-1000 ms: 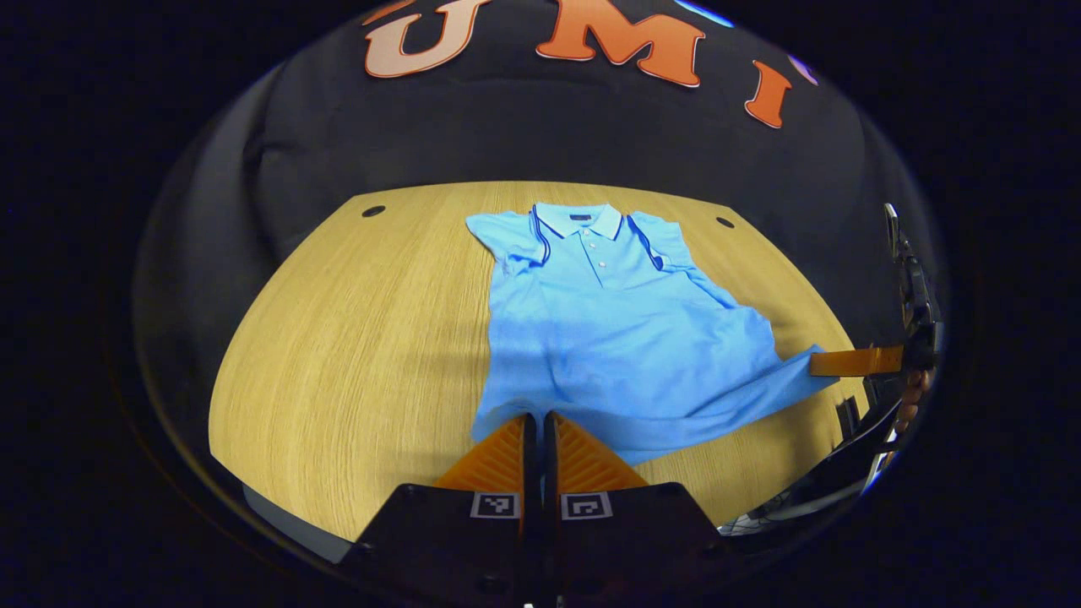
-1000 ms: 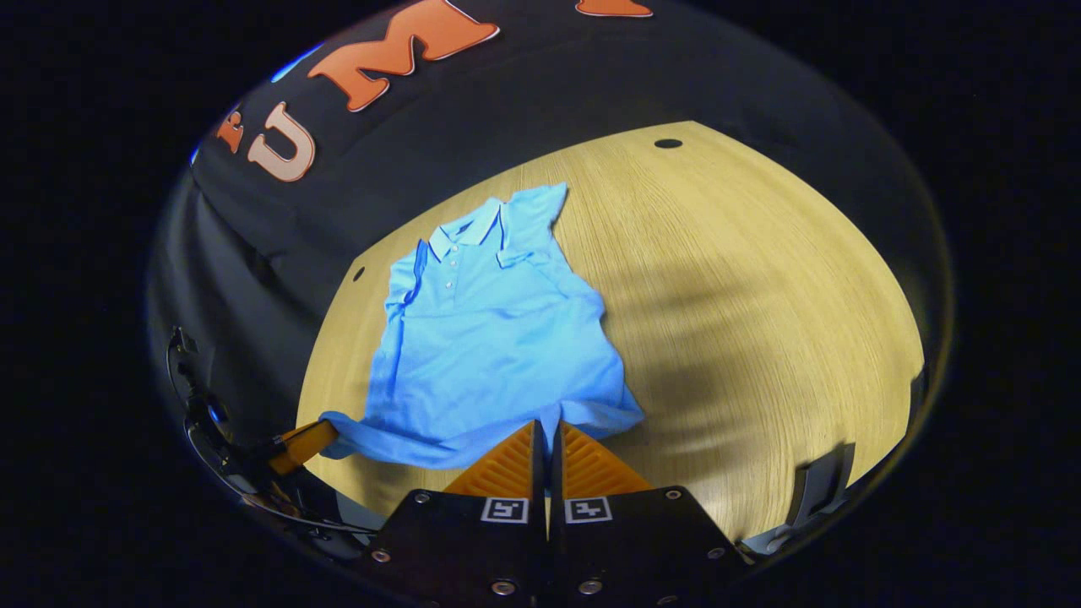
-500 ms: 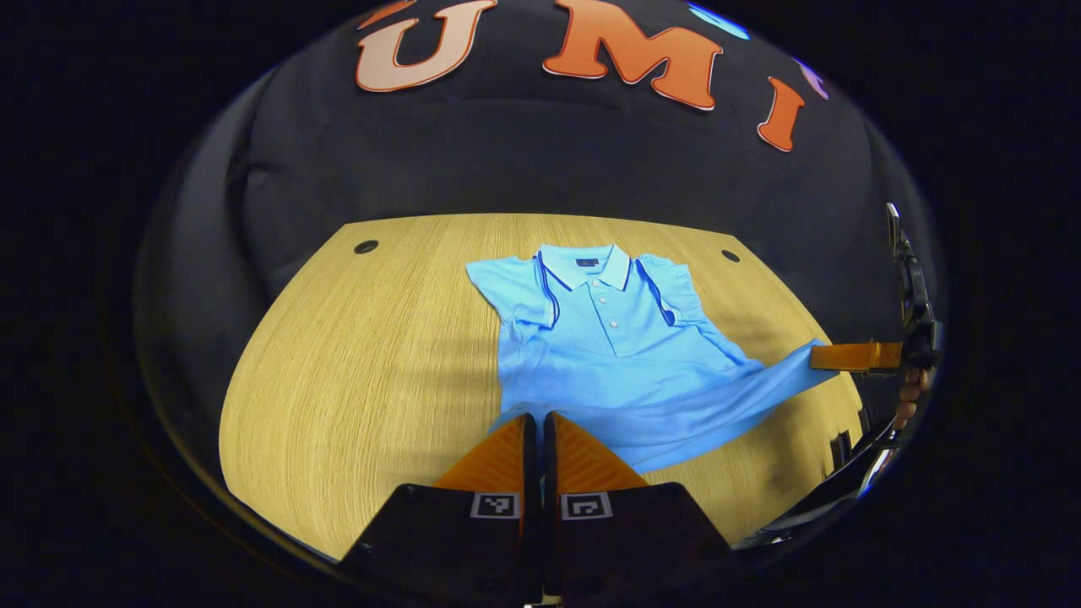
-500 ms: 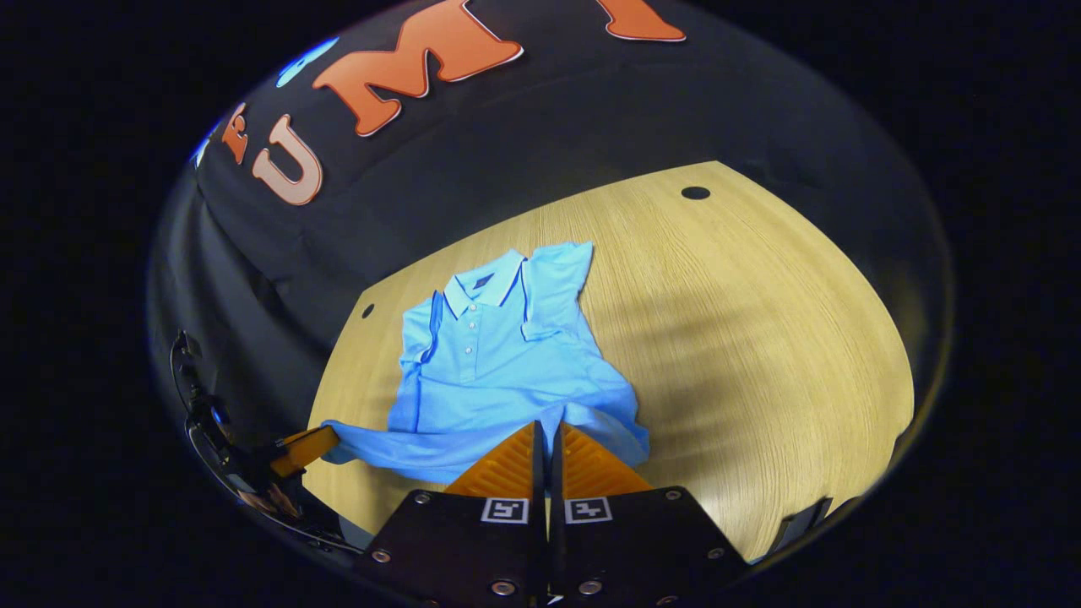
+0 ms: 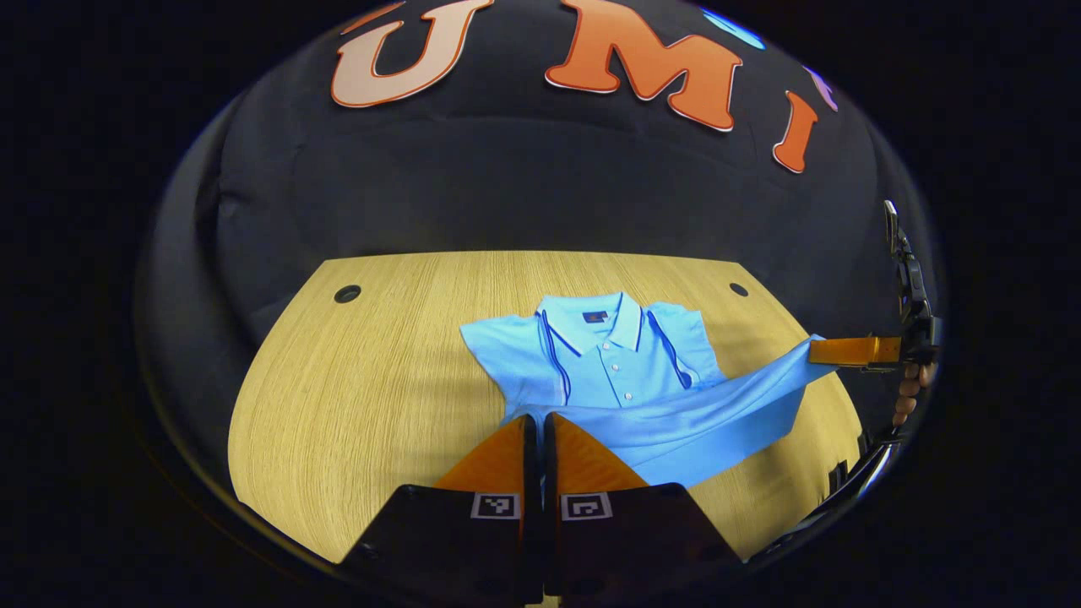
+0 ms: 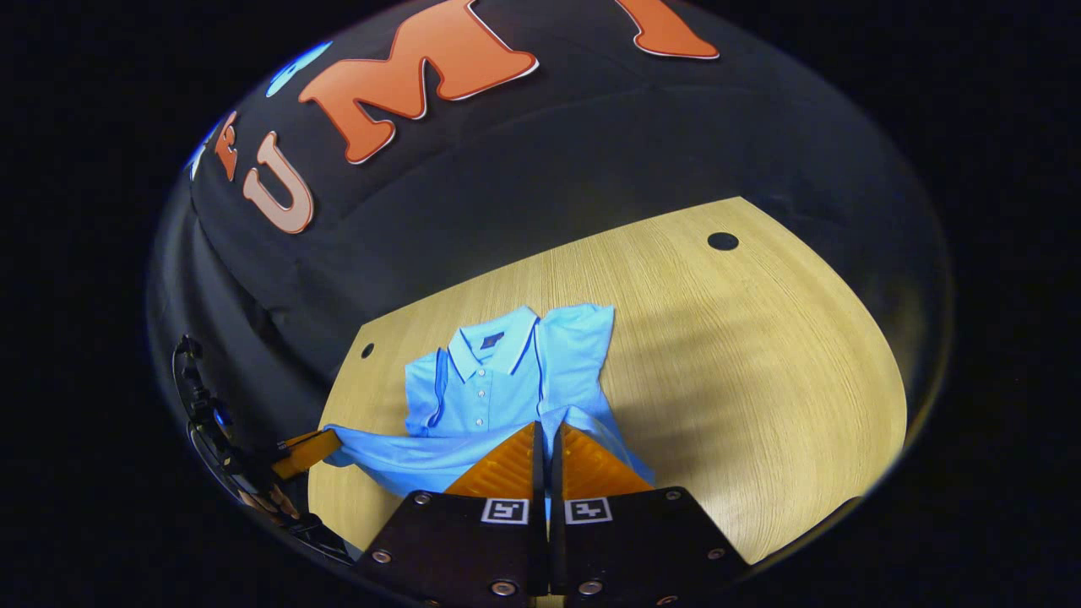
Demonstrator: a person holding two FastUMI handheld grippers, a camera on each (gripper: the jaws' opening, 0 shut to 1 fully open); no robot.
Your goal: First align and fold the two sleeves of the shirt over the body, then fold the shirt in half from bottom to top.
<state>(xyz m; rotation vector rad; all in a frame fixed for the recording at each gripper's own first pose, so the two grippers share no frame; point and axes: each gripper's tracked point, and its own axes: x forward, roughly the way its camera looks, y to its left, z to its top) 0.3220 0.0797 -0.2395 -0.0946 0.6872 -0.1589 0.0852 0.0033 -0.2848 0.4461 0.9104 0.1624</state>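
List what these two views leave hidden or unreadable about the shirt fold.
- Left gripper view: the left gripper hides its hem pinch on the shirt.
- Right gripper view: the right gripper covers its hem corner.
- Both views: the raised hem covers the lower body.
- Collar label: too small.

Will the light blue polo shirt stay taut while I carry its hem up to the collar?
Probably not: the light blue polo shirt looks floppy, its lifted hem sagging between the left gripper and right gripper. It seems light, and may slide on the smooth wooden table.
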